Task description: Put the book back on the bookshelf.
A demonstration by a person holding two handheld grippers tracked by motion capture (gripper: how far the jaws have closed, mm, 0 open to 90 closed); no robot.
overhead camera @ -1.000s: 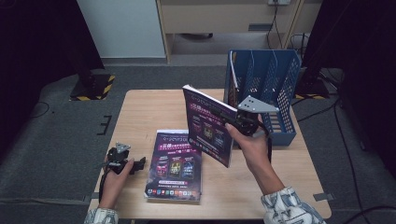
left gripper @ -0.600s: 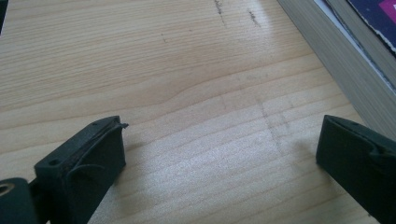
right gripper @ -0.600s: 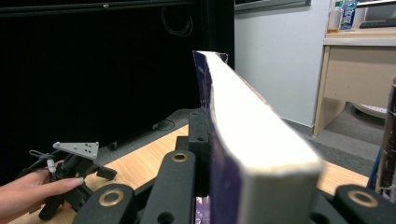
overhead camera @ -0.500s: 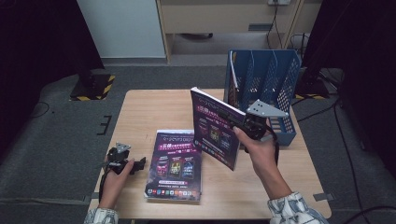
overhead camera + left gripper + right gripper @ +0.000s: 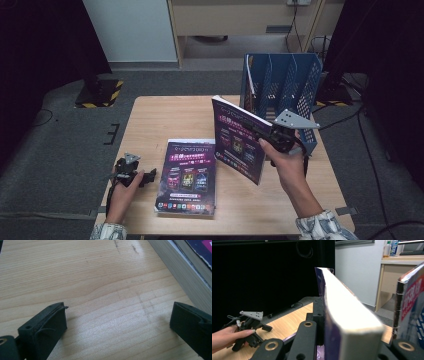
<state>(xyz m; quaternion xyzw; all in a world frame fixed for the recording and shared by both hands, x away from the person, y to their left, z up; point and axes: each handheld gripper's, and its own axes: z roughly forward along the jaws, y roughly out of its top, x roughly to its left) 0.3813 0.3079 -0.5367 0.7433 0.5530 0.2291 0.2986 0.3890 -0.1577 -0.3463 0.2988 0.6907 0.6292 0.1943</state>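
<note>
My right gripper (image 5: pixel 270 136) is shut on a thick purple-covered book (image 5: pixel 239 142) and holds it upright above the table, just left of the blue file rack (image 5: pixel 282 87). In the right gripper view the book's white page edge (image 5: pixel 347 312) runs away from the jaws. A second, matching book (image 5: pixel 187 175) lies flat on the wooden table (image 5: pixel 165 115). My left gripper (image 5: pixel 147 175) rests on the table to the left of that flat book. Its jaws stand wide apart over bare wood (image 5: pixel 112 302), with the flat book's edge (image 5: pixel 180 267) off to one side.
The rack stands at the table's back right corner, and another book (image 5: pixel 409 302) stands in its left slot. My left gripper (image 5: pixel 265 328) and a hand appear far off in the right gripper view. Dark floor surrounds the table.
My right gripper has carried the upright book to the right, closer to the blue rack. The left gripper and the flat book have stayed put.
</note>
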